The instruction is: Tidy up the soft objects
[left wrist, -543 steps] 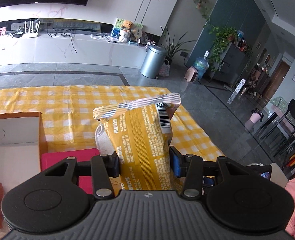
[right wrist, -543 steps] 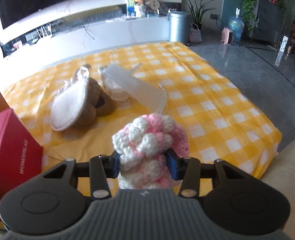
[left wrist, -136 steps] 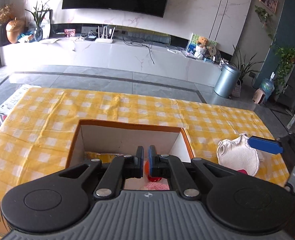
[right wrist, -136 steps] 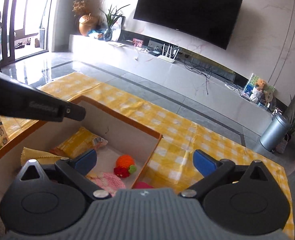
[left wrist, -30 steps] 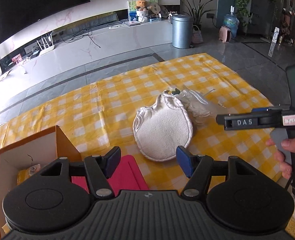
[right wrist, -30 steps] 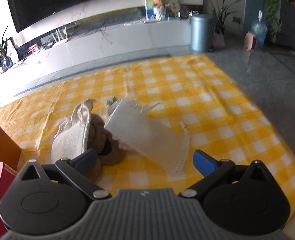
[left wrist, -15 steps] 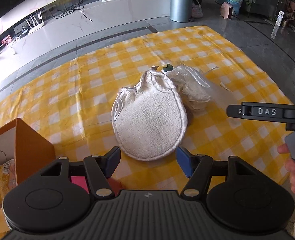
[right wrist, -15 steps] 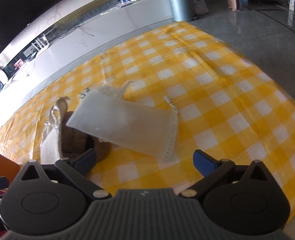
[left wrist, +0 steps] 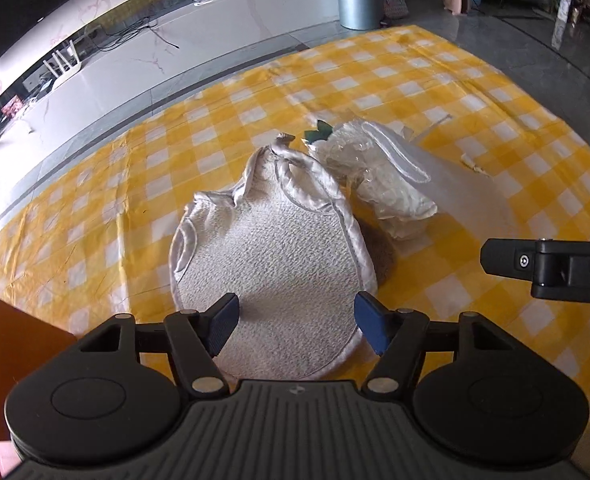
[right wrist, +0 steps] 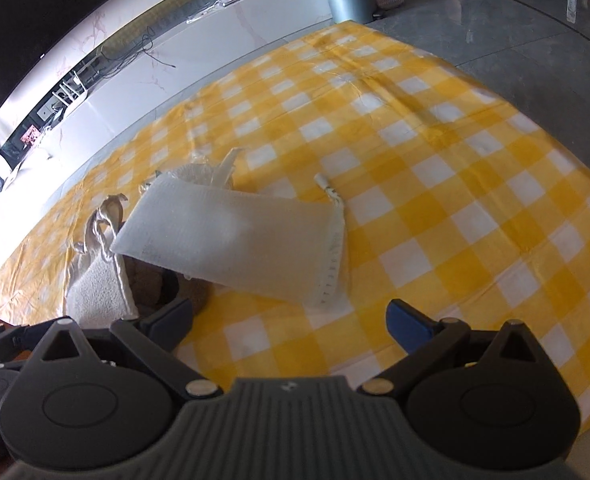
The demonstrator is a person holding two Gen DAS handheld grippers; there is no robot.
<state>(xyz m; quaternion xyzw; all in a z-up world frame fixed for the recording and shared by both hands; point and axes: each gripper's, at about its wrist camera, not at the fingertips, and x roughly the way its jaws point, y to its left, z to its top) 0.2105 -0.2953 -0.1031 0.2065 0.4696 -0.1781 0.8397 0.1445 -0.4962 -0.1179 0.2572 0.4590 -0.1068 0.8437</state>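
A cream terry mitt [left wrist: 271, 264] lies on the yellow checked cloth, draped over a brown soft thing [left wrist: 379, 249]. My left gripper [left wrist: 295, 316] hangs just over the mitt's near end. Its jaws are opening, its blue pads stand either side of the mitt without pressing on it. Beside the mitt lie a clear-wrapped white bundle [left wrist: 375, 176] and a flat white woven pouch [right wrist: 235, 236]. My right gripper [right wrist: 291, 320] is open wide above bare cloth, just short of the pouch's near edge. The mitt [right wrist: 95, 288] and the brown thing [right wrist: 151, 280] show at its left.
A corner of the orange cardboard box [left wrist: 11, 328] shows at the lower left. The right gripper's black finger [left wrist: 547, 268] reaches in from the right of the left wrist view. The tablecloth [right wrist: 475, 208] drops off at the far and right edges towards the grey floor.
My left gripper has come down and closer to the mitt, which now fills the gap between its fingers. The box has slid almost out of view. The right gripper has rolled and tipped towards the pouch.
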